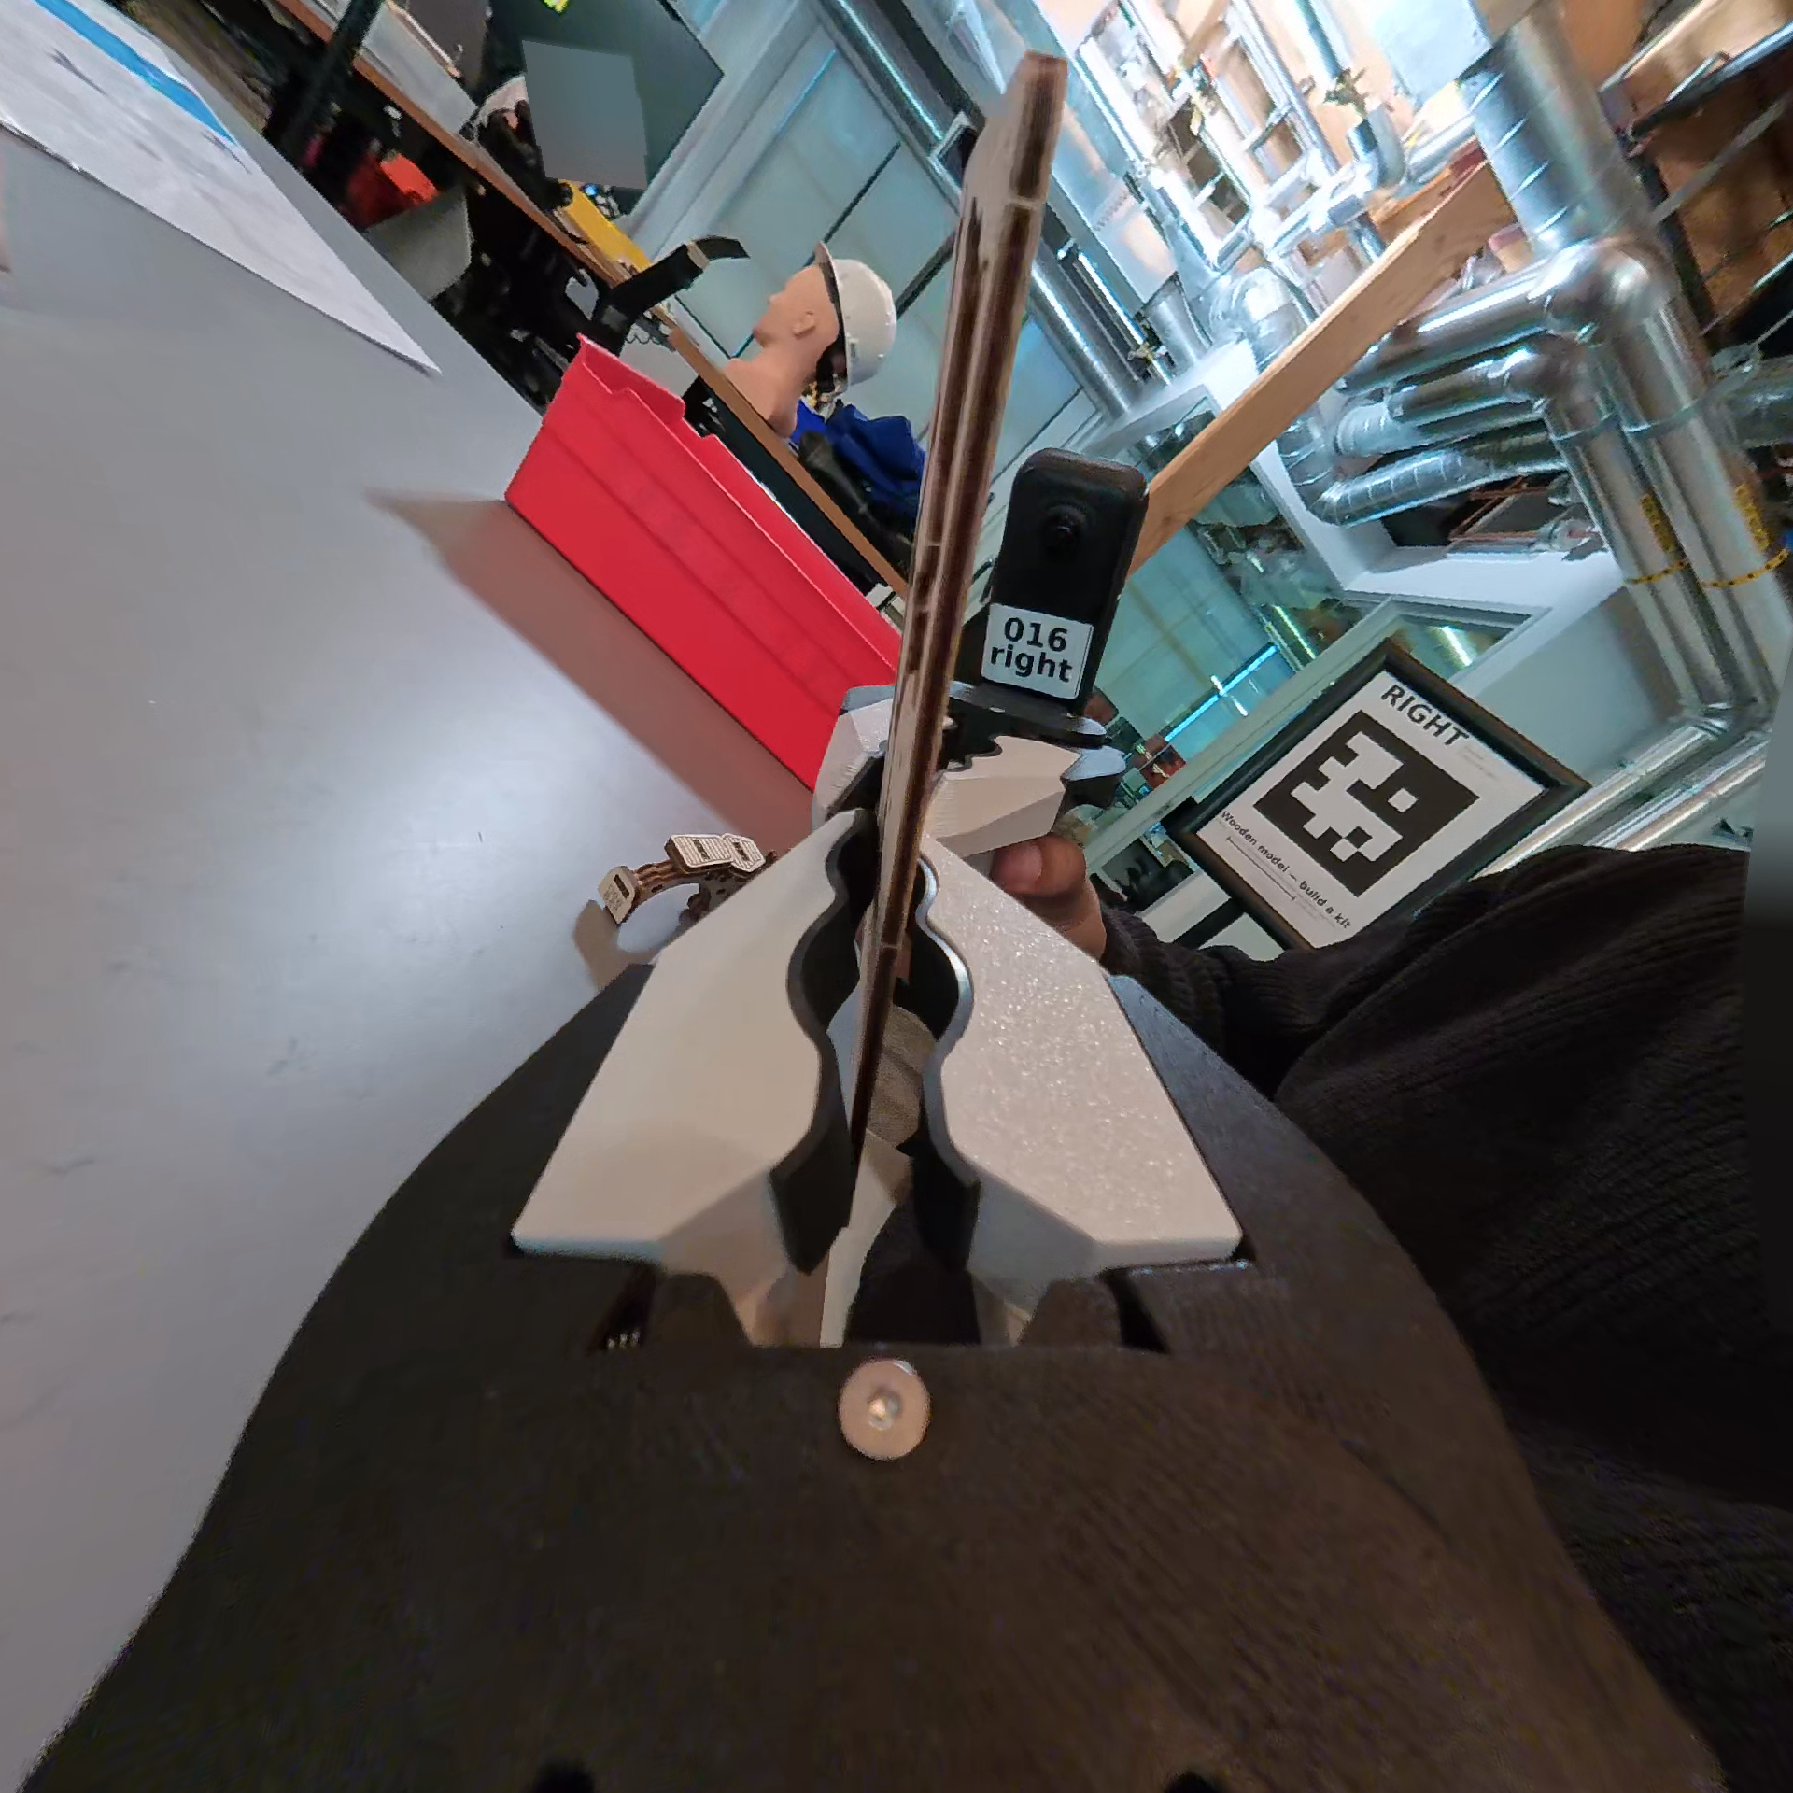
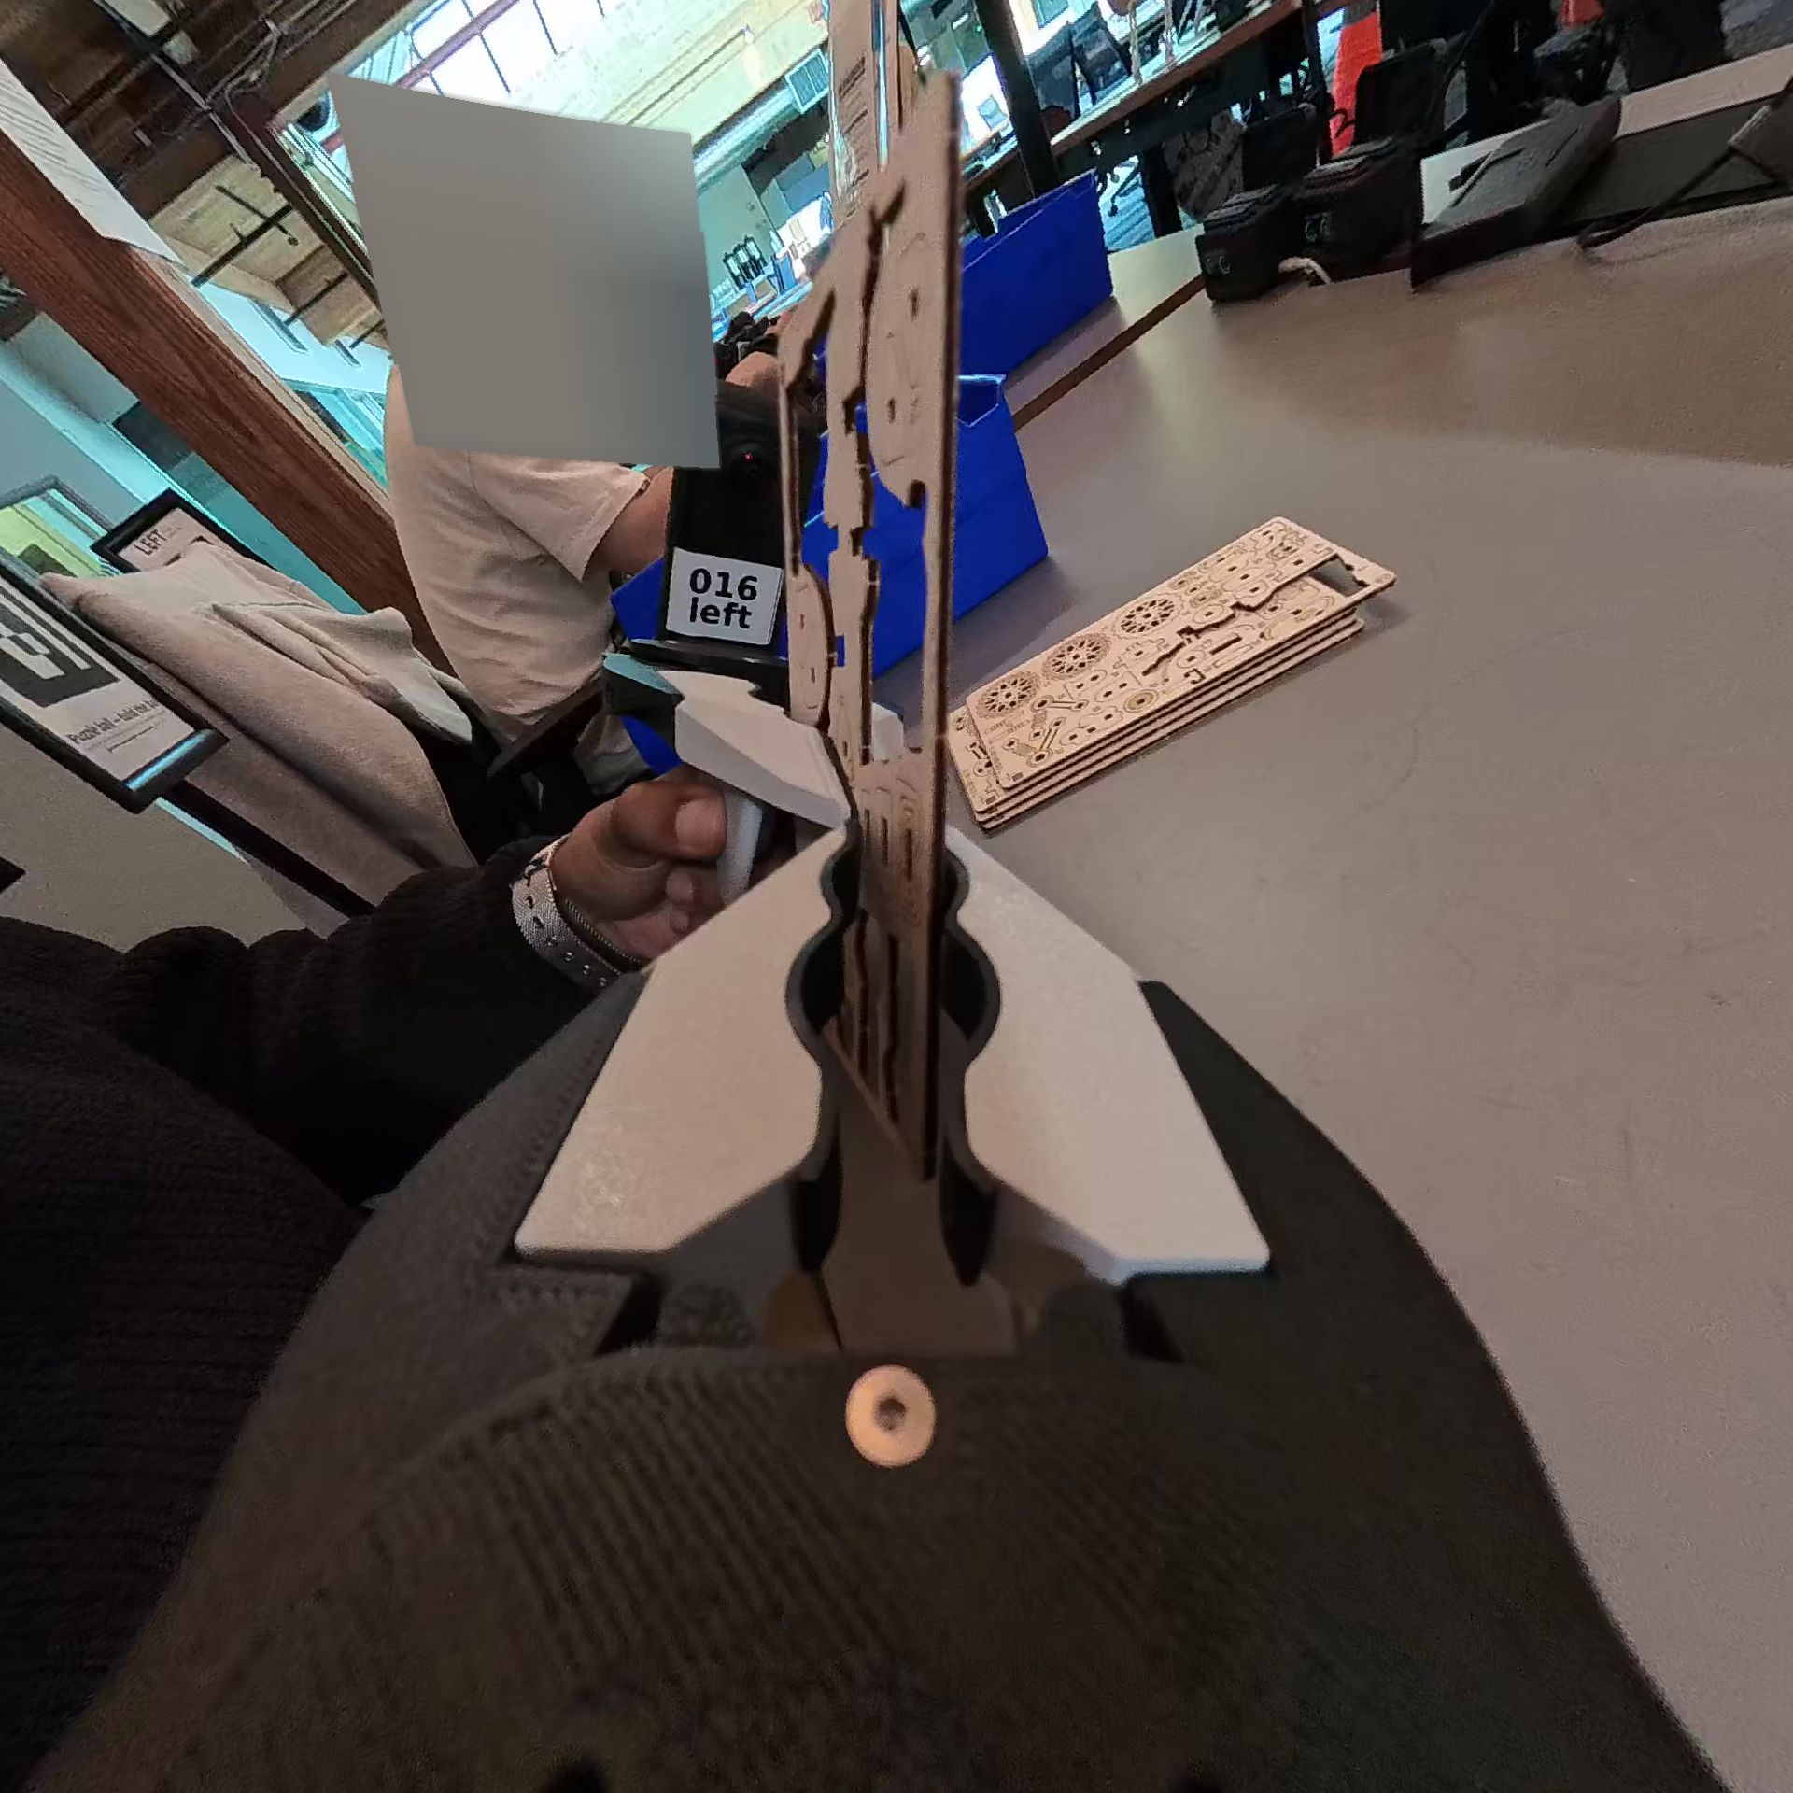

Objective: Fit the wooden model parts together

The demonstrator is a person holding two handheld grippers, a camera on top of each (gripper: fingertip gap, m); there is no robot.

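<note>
Left gripper (image 1: 888, 956): the white fingers (image 1: 713, 1048) are closed on the thin wooden sheet (image 1: 970, 466), which is seen edge-on and stands up between them
Right gripper (image 2: 897, 956): its white fingers (image 2: 708, 1067) are clamped on the same wooden sheet (image 2: 897, 407), near the lower end; the sheet is held by both grippers at once, above the table
Other gripper in each view: the right gripper (image 1: 912, 776) is seen behind the sheet in the left wrist view, held by a hand (image 1: 1053, 888); the left gripper (image 2: 776, 747) is seen beside the sheet in the right wrist view, also held by a hand (image 2: 650, 873)
Wooden sheet: laser-cut part outlines are visible on its face, and some openings are seen along one edge
Stack of sheets (image 2: 1164, 669): more flat wooden sheets are lying on the grey table (image 2: 1455, 922), well apart from the grippers
Small assembly (image 1: 684, 868): a small built wooden piece is resting on the grey table (image 1: 243, 776), near the left gripper
Red bin (image 1: 679, 563): it is placed on the table behind the small assembly
Blue bin (image 2: 980, 505): it is placed on the table behind the held sheet
</note>
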